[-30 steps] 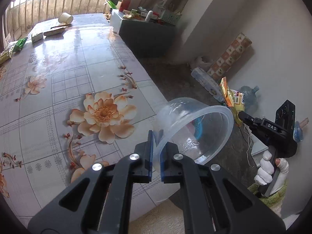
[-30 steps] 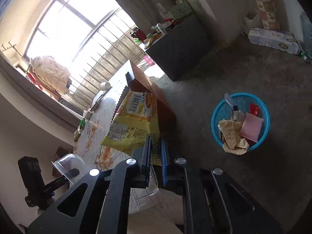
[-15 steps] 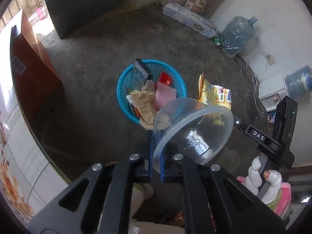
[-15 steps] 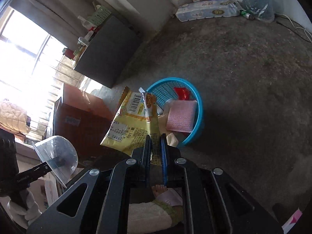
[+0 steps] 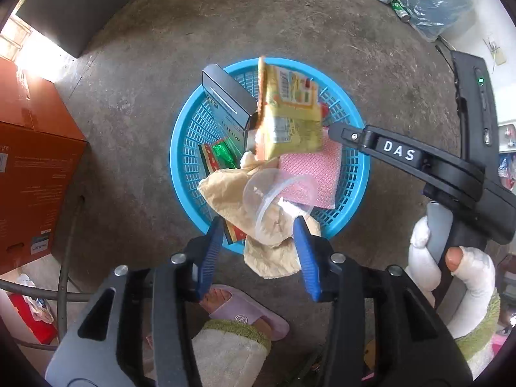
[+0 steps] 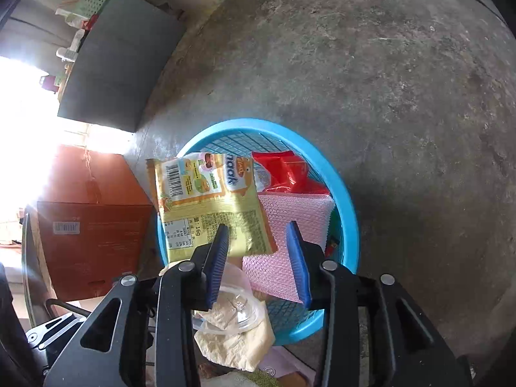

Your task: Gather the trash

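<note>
A blue plastic basket (image 5: 183, 161) stands on the concrete floor, with a dark box (image 5: 229, 106), a pink sponge cloth (image 5: 309, 171), crumpled paper (image 5: 225, 193) and red wrappers in it. My left gripper (image 5: 258, 245) is open above its near rim; the clear plastic cup (image 5: 274, 200) lies loose just beyond the fingers, in the basket. My right gripper (image 6: 258, 251) is open over the basket (image 6: 348, 213); the yellow snack packet (image 6: 209, 206) is loose between and beyond its fingers, also shown in the left wrist view (image 5: 290, 116).
An orange cardboard box (image 5: 29, 174) stands left of the basket. A dark cabinet (image 6: 116, 58) is farther back. A water bottle in a bag (image 5: 435, 3) lies at the far wall. A slippered foot (image 5: 245, 312) is near the basket.
Both grippers moved over the basket and opened. The left let go of the clear cup, the right let go of the yellow packet; both now drop into the basket.
</note>
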{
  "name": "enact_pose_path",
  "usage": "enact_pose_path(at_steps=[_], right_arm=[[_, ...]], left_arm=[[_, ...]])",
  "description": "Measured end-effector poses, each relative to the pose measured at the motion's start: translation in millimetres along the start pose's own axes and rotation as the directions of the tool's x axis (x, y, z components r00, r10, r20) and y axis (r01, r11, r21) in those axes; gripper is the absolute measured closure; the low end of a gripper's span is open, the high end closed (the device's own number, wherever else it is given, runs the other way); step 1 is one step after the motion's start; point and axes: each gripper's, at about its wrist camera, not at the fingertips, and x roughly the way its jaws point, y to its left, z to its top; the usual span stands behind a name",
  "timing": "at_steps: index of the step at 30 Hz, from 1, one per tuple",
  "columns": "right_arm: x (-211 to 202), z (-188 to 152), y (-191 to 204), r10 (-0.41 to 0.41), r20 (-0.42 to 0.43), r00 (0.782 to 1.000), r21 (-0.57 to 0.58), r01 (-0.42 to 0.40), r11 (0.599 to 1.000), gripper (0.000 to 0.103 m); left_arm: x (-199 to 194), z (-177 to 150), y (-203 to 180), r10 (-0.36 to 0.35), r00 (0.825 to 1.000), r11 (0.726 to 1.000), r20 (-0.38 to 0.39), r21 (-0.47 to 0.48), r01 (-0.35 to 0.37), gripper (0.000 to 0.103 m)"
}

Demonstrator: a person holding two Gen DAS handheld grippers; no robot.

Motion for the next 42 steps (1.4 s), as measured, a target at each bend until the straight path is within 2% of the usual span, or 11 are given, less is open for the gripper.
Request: enact_pose_path(at_steps=[9,12,15,18,23,26,29,34,37,39,42], right_arm=[[-54,-28,-16,0.014,0.091,0.996,-0.013,-0.013,1.000,0.063],[-96,-49,-11,0.039,0.148,0.988,-0.073,-0.029,0.997,0.063],[-154,-81,4,0.098,0.242,0.965,-0.165,-0.058,0.985,0.063],[-228,-130,32,0.185,0.381,0.906,-0.315,-0.061,0.947,0.059],[-338,-238,85,0.348,0.591,0.728,-0.554,0.053,0.830,0.006],[-366,-291,106,0.405,0.635,0.658,-0.611,0.106,0.785,0.006],[-368,-326,127,0.413,0.611,0.675,-0.648,0.127,0.751,0.006],[-359,-370,164,0.403,0.571,0.715,-0.725,0.209,0.657,0.006],[-349,-392,180,0.360,0.568,0.740,-0.744,0.273,0.610,0.006],[-341,-401,185,0.318,0.555,0.769,-0.746,0.290,0.600,0.006],[-331,-409,186,0.276,0.519,0.809,-0.743,0.267,0.614,0.006]], left_arm=[[-70,-5,14,-0.102,0.982,0.992,0.157,-0.054,0.111,0.055],[-129,-31,21,-0.134,0.953,0.989,0.272,-0.024,0.146,0.053],[-197,-75,28,-0.143,0.897,0.988,0.418,0.008,0.154,0.045],[-257,-134,34,-0.121,0.821,0.992,0.558,0.029,0.127,0.029],[-325,-246,42,0.002,0.685,0.996,0.728,-0.065,0.066,0.009],[-340,-308,53,0.108,0.626,0.972,0.772,-0.214,0.096,0.009],[-341,-359,61,0.149,0.610,0.941,0.779,-0.302,0.156,0.009],[-321,-416,73,0.198,0.662,0.890,0.723,-0.416,0.187,0.009],[-309,-442,80,0.334,0.646,0.845,0.687,-0.522,0.118,0.009],[-306,-457,86,0.392,0.631,0.827,0.669,-0.557,0.076,0.009],[-301,-469,96,0.356,0.654,0.819,0.668,-0.560,0.126,0.009]])
